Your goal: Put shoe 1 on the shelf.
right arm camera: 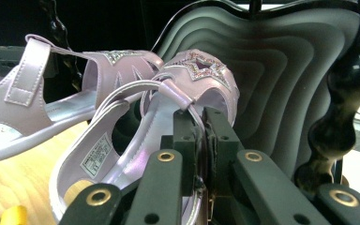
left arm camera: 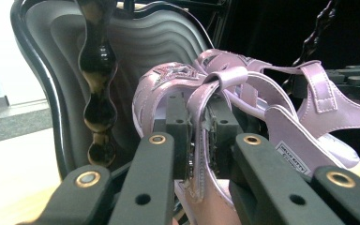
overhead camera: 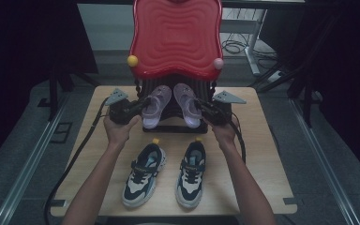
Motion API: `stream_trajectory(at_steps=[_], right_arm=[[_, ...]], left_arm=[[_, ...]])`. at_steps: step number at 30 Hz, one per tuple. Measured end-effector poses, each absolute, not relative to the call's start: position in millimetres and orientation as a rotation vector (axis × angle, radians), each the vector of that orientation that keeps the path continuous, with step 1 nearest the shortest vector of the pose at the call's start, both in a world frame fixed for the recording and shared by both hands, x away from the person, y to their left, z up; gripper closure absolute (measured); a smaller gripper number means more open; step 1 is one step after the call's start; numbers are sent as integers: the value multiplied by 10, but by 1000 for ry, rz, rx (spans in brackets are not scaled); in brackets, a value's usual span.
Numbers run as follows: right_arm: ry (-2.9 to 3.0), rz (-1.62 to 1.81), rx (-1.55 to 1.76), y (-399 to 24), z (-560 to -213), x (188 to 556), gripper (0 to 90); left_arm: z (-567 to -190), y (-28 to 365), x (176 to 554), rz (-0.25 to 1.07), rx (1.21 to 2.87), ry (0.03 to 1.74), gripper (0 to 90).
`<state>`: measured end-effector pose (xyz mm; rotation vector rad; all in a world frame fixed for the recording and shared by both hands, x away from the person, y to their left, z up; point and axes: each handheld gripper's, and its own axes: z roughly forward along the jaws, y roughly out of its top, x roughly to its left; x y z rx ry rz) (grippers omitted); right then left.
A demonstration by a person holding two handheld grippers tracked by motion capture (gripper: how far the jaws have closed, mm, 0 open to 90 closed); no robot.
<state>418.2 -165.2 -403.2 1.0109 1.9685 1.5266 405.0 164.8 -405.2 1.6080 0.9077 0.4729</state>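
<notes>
Sneakers [overhead camera: 166,172] show from above; gripper views show tongs pinching sandal straps.

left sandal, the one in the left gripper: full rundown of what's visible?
The left sandal is glossy lilac, leather-like, with open straps, a glittery star on the toe band and a printed insole label. It lies on the rack's black lower shelf, beside its twin. The left gripper is shut on its side strap.

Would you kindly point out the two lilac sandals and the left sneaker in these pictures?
Left lilac sandal [overhead camera: 155,107], high view, on its insole.
Right lilac sandal [overhead camera: 187,106], high view, on its insole.
Left sneaker [overhead camera: 143,176], high view, on its laced upper.
</notes>
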Motion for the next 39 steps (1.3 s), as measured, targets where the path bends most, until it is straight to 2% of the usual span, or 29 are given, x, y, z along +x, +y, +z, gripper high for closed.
stream_trajectory(at_steps=[22,39], right_arm=[[1880,1459,999,-1539,-3987,4306,848],[1826,1428,1021,-1465,-4018,4419,848]], left_arm=[[-4003,1492,4227,569,1580,903,817],[-4050,1432,4358,596,1554,906,817]])
